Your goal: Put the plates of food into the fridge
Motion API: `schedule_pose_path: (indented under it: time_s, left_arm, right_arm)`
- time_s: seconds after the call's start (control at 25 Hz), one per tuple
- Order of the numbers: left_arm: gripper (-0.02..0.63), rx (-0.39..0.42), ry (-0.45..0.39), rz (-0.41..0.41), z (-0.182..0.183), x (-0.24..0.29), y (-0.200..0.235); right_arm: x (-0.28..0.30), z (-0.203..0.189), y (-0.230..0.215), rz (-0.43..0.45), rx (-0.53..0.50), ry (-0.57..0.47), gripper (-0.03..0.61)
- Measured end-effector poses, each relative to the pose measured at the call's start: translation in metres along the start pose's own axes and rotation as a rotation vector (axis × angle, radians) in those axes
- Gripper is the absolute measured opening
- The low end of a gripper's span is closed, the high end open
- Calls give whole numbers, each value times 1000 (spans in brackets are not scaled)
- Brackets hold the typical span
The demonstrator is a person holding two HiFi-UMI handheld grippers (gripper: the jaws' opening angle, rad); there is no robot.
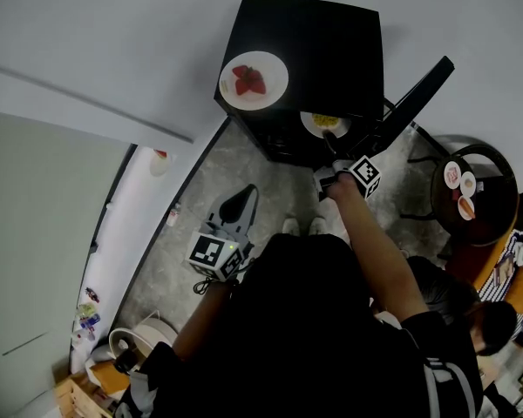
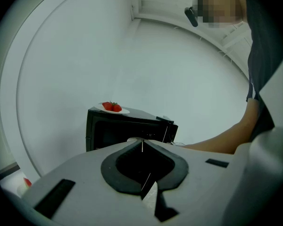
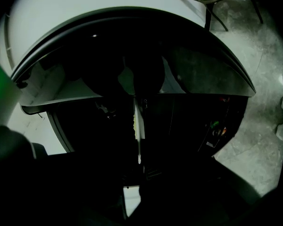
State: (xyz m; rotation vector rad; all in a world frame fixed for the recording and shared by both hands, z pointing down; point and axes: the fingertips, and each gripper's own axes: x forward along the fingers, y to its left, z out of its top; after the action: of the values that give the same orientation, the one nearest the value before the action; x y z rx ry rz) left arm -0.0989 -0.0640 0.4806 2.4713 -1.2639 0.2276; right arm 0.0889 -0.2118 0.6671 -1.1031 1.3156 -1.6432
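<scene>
Head view: right gripper point(image 1: 330, 148) jaws grasping yellow-food plate point(image 1: 323, 123) inside fridge point(image 1: 318, 37); left gripper point(image 1: 242, 200) jaws clenched.

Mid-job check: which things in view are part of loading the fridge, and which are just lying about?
Job:
fridge, door open
plate of yellow food, clamped in the right gripper at the fridge opening
plate of strawberries on the fridge top
small food plates on the round table, likely queued

Lying about:
white pot by the wall
left gripper, shut, empty, idle
</scene>
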Motion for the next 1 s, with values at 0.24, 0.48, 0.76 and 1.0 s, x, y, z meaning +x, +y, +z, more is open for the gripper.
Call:
schedule_pose_path:
  time_s: [0.24, 0.48, 0.76, 1.0]
  left_arm:
    - [23, 4, -6, 2, 1, 0, -1]
    - [23, 0, -1, 4, -4, 0, -3]
    - [23, 8, 2, 13, -6, -2, -3]
    - [23, 7, 7, 13, -7, -3, -5]
  right_arm:
    - [7, 4, 0, -14, 7, -26, 35]
    - [14, 10, 2, -28, -8, -45, 35]
    - [19, 18, 4, -35, -50, -104, 35]
    - [17, 22, 6, -33, -72, -135, 37]
